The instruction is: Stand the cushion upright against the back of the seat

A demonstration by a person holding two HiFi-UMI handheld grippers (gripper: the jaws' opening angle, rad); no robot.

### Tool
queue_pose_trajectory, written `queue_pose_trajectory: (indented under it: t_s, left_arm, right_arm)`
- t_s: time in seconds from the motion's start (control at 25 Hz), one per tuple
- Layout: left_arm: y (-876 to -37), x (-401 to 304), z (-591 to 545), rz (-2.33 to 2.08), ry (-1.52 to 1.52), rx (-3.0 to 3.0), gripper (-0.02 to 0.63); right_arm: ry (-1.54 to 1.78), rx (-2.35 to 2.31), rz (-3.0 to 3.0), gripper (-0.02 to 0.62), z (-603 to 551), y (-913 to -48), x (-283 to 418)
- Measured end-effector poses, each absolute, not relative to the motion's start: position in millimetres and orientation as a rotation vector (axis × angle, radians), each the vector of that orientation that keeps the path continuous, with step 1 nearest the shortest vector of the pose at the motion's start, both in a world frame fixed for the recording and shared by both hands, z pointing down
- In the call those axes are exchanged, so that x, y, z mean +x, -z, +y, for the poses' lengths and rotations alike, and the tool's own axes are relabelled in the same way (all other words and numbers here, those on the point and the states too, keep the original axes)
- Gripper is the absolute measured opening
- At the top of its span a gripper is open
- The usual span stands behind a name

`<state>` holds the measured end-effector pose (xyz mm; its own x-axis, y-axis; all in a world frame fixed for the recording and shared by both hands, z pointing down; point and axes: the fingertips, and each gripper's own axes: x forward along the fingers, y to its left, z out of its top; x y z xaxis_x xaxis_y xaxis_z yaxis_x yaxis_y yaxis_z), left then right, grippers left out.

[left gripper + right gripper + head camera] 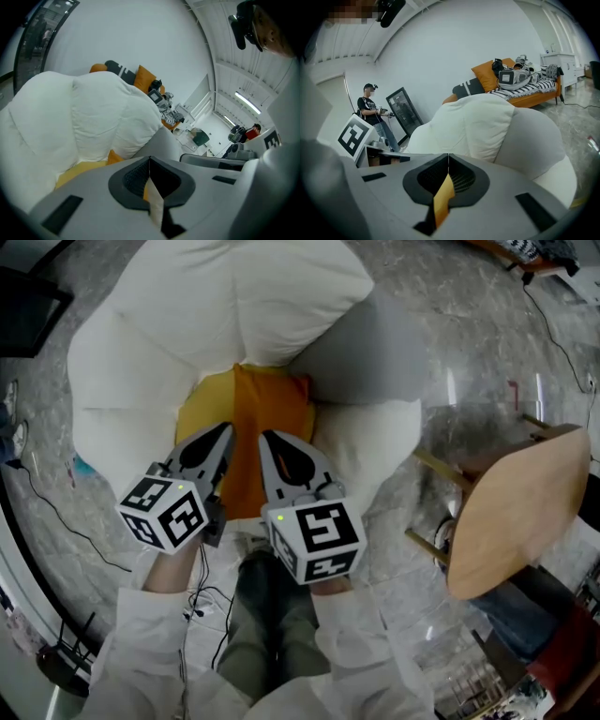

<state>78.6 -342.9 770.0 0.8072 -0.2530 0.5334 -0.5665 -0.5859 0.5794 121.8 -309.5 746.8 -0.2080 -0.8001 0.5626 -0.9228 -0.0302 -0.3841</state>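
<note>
Cushion (246, 413), yellow-and-orange, lying flat in hollow of white padded seat (141, 352), far edge tucked at foot of seat back. Not upright.
Left tongs (228, 428): jaws closed together, nothing pinched, tip over near left part of cushion.
Right tongs (264, 435): jaws closed together, nothing pinched, tip just beside left one, over orange half.
Contact with cushion: cannot tell.
Wooden chair (520, 507) on floor to right, well apart.
</note>
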Motion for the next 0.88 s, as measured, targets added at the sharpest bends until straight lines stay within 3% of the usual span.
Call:
queue_pose_trajectory:
  t_s: [0.88]
  left_arm:
    - [-856.2,112.4,-405.2,-0.676,-0.537,2.209,0.014]
  right_arm:
    - [-1.128,1.864,-2.028,0.012,-341.2,-819.4,132.0]
